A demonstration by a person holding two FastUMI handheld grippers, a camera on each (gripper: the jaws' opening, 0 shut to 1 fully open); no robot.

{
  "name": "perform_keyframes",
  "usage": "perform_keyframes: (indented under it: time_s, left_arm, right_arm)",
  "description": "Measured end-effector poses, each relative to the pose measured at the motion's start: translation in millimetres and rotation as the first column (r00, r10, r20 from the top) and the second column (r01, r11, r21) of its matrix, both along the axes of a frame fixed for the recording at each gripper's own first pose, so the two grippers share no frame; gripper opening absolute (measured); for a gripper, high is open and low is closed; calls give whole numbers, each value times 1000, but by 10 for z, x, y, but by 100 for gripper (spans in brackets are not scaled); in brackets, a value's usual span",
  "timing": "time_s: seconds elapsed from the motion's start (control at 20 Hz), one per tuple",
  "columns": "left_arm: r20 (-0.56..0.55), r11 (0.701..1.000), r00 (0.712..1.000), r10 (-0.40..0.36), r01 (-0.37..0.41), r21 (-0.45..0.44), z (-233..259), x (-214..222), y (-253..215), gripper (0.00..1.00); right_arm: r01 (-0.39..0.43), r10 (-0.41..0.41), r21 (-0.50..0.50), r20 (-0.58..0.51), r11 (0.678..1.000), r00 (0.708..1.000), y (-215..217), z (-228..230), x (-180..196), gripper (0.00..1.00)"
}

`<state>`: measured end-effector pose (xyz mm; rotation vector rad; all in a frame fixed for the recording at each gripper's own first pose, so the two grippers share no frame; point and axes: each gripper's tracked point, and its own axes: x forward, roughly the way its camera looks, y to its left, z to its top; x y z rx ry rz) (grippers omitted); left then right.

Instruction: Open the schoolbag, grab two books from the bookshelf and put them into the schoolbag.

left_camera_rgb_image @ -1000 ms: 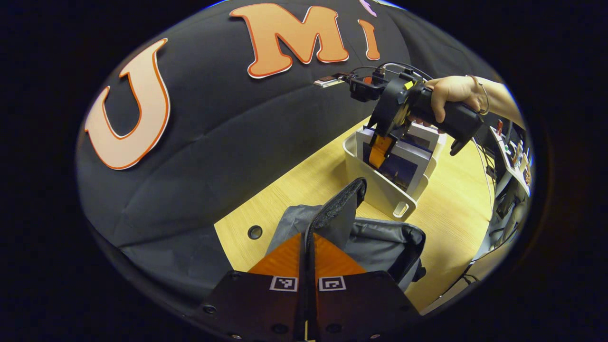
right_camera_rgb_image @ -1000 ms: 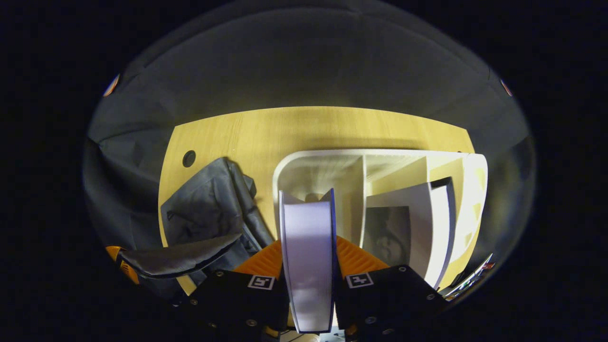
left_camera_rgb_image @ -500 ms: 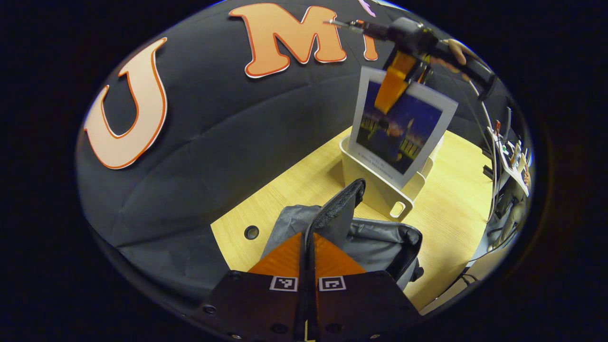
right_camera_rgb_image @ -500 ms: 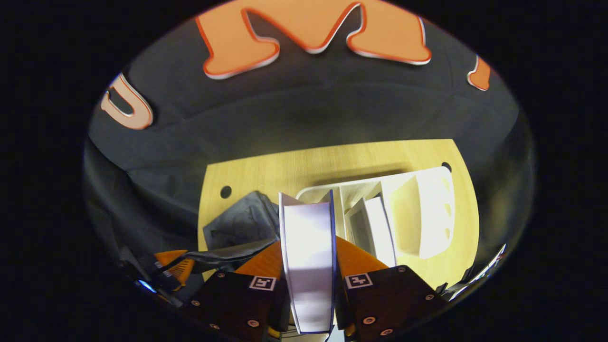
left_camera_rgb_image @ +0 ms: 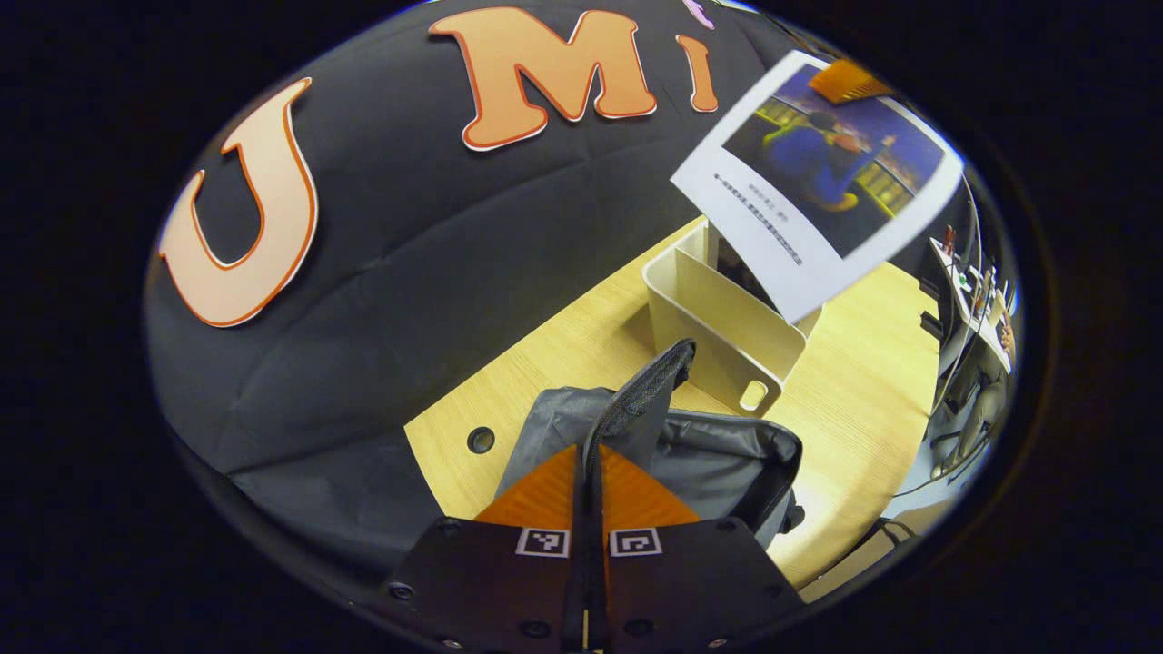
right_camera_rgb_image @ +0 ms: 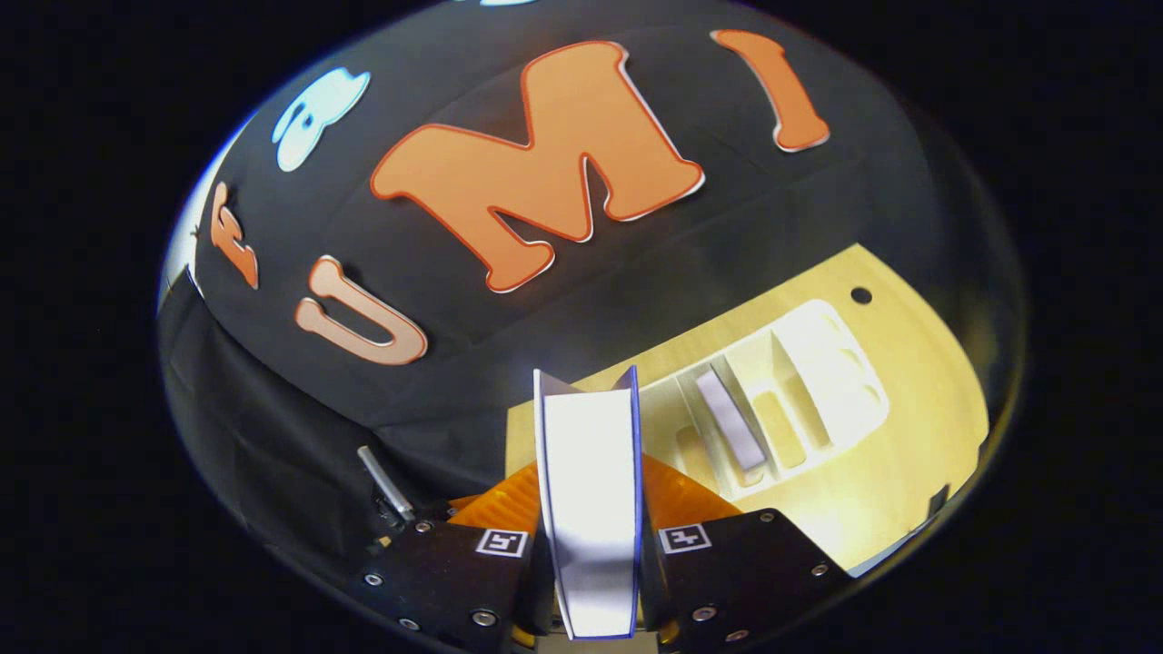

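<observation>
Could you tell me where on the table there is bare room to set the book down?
Bare table lies right of the bookshelf and between the schoolbag and the near edge. The strip between bookshelf and schoolbag is crowded.

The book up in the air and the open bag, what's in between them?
In the left gripper view, the white bookshelf stands between the raised book and the grey schoolbag. Bare wooden table lies beside it.

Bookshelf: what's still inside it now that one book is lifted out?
One book stands in a middle slot of the white bookshelf; the other slots look empty. The lifted book in the right gripper covers the shelf's near end.
</observation>
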<state>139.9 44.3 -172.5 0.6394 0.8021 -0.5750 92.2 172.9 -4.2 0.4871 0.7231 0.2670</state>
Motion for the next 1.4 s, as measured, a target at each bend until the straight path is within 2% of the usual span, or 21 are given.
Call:
perform_keyframes:
  time_s: [0.15, 0.3, 0.55, 0.8, 0.85, 0.95, 1.1, 1.2, 1.4]
  left_arm:
    - [8, 1000, 1000, 19, -19, 17, 23, 15, 14, 2]
    - [17, 999, 1000, 26, -27, 27, 70, -5, 4, 2]
    - [7, 999, 999, 39, -39, 29, 63, -13, -53, 2]
    - [-1, 999, 1000, 4, -4, 41, 99, -106, -93, 2]
    - [-4, 999, 1000, -8, 8, 40, 120, -114, -113, 2]
    - [-12, 999, 1000, -20, 21, 41, 132, -182, -137, 1]
    - [-41, 999, 999, -32, 33, 22, 134, -275, -220, 1]
    - [-47, 999, 998, -46, 47, 18, 156, -310, -277, 1]
    - [-56, 998, 996, -68, 69, 14, 181, -342, -348, 1]
  right_arm:
    - [8, 0, 166, -49, 986, 999, 148, -554, -197, 37]
    - [61, -21, 334, -123, 941, 992, 353, -1105, -318, 38]
    - [156, -48, 487, -226, 859, 973, 525, -2071, -461, 38]
    - [258, -80, 527, -336, 810, 938, 1039, -2905, -305, 37]
    - [249, -80, 527, -322, 813, 943, 1140, -3013, -260, 37]
    - [258, -106, 524, -302, 811, 948, 1287, -3159, -161, 37]
    - [294, -137, 563, -304, 773, 943, 1502, -3186, 28, 37]
    - [297, -162, 576, -274, 762, 948, 1639, -3168, 163, 37]
    - [319, -214, 525, -252, 789, 944, 1871, -3267, 304, 38]
